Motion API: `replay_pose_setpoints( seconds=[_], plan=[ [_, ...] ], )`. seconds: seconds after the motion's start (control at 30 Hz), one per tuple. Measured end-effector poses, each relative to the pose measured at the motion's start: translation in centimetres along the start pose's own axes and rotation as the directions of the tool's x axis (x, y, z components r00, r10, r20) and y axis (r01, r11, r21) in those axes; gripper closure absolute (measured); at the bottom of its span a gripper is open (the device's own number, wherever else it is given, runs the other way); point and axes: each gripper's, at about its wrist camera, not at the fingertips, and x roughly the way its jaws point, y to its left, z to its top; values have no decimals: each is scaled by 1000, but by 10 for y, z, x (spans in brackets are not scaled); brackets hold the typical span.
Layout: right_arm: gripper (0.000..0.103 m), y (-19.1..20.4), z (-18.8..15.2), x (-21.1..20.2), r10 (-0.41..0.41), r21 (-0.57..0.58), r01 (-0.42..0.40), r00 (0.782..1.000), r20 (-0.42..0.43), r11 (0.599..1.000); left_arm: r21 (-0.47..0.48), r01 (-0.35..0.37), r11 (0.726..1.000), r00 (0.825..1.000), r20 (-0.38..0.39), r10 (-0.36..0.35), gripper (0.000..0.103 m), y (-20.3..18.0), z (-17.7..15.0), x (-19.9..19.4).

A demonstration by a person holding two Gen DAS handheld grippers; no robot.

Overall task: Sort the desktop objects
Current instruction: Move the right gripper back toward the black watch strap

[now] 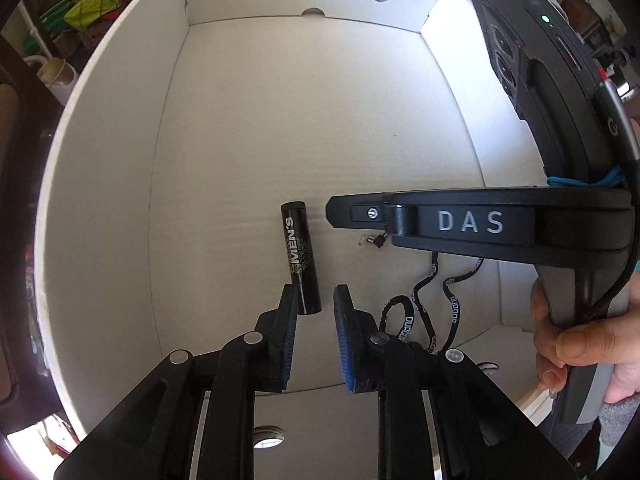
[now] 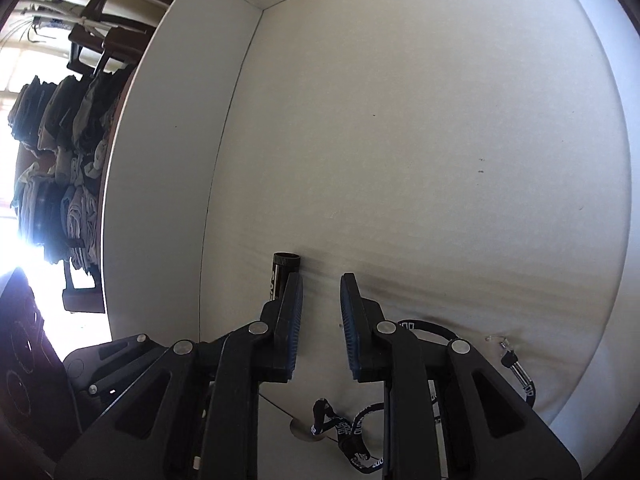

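Both grippers reach down into a white cardboard box [image 1: 120,160]. A black tube [image 1: 298,248] printed "MEN'S" lies on the box floor. Its near end shows in the gap by the left finger of my left gripper [image 1: 315,289]. The pads stand apart and do not press on it. In the left wrist view my right gripper [image 1: 334,210] comes in from the right, marked "DAS". A black lanyard [image 1: 424,312] with white lettering lies beneath it. In the right wrist view my right gripper [image 2: 321,280] is open with nothing between its pads. There the tube [image 2: 282,268] peeks from behind its left finger and the lanyard [image 2: 352,428] lies below.
The box walls [image 2: 160,160] rise on all sides, and the far part of the box floor is bare. The lanyard's metal clip [image 2: 512,360] rests at the right. A person's hand [image 1: 580,344] holds the right gripper's handle. Stacked clothes [image 2: 60,160] sit outside the box.
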Motion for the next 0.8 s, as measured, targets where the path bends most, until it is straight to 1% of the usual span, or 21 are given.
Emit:
replay_pose_setpoints(
  seconds=[0.03, 0.07, 0.1, 0.13, 0.17, 0.2, 0.23, 0.27, 0.3, 0.33, 0.37, 0.4, 0.43, 0.47, 0.5, 0.53, 0.57, 0.6, 0.67, 0.73, 0.8],
  plan=[
    [83, 4, -2, -7, 0, -11, 0, 1000, 15, 1000, -6, -5, 1000, 1000, 13, 5, 78, 1, -1, -5],
    [83, 7, -5, -15, 4, -22, -4, 999, 32, 1000, -11, -8, 1000, 1000, 29, 9, 70, 1, -2, -12],
    [82, 11, -8, -25, 9, -38, -8, 999, 48, 999, -12, -10, 1000, 999, 50, 11, 66, 0, -4, -18],
    [80, 14, -11, -35, 11, -56, -7, 998, 65, 998, -12, -2, 1000, 997, 75, 3, 60, -2, -6, -26],
    [73, 17, -16, -47, 9, -76, -3, 996, 86, 997, -11, 8, 1000, 995, 100, -7, 52, -6, -9, -34],
    [67, 20, -22, -60, 9, -99, 2, 994, 110, 995, -9, 17, 1000, 992, 127, -15, 47, -11, -12, -42],
    [64, 22, -28, -75, 10, -121, 6, 991, 136, 993, 1, 25, 1000, 987, 159, -25, 37, -18, -16, -51],
    [55, 22, -36, -90, 10, -140, 13, 987, 161, 990, 18, 37, 999, 981, 189, -40, 27, -27, -20, -59],
    [47, 21, -44, -107, 14, -156, 15, 982, 186, 988, 34, 48, 998, 975, 216, -55, 23, -37, -24, -67],
    [46, 18, -51, -125, 24, -168, 12, 977, 212, 986, 54, 61, 997, 968, 240, -73, 18, -49, -28, -75],
    [44, 13, -59, -142, 39, -175, 3, 971, 235, 985, 77, 82, 994, 961, 256, -99, 16, -52, -33, -84],
    [38, 5, -67, -160, 60, -178, -15, 966, 252, 984, 101, 106, 989, 955, 267, -130, 14, -65, -36, -89],
    [33, -5, -75, -177, 86, -177, -39, 960, 266, 983, 123, 133, 983, 948, 273, -163, 8, -66, -37, -90],
    [23, -15, -82, -193, 106, -176, -57, 955, 278, 983, 144, 159, 977, 941, 277, -194, 7, -79, -34, -91],
    [18, -26, -89, -208, 110, -175, -61, 951, 289, 983, 162, 178, 971, 935, 278, -218, 6, -95, -40, -97],
    [17, -38, -96, -222, 99, -170, -49, 949, 300, 984, 177, 191, 965, 931, 278, -235, 0, -109, -48, -100],
    [17, -51, -103, -237, 75, -161, -25, 947, 312, 987, 191, 198, 961, 928, 279, -247, 0, -121, -54, -101],
    [17, -65, -110, -250, 45, -150, 5, 945, 325, 989, 200, 204, 958, 926, 279, -255, 0, -133, -45, -100],
    [17, -93, -124, -275, -10, -119, 56, 936, 353, 991, 209, 226, 951, 922, 268, -278, 0, -157, -43, -94],
    [17, -130, -140, -301, -70, -73, 105, 923, 380, 992, 211, 247, 946, 920, 255, -297, 0, -185, -40, -86],
    [17, -162, -153, -318, -144, -20, 166, 904, 402, 986, 216, 260, 941, 918, 249, -310, 0, -210, -36, -75]
  ],
)
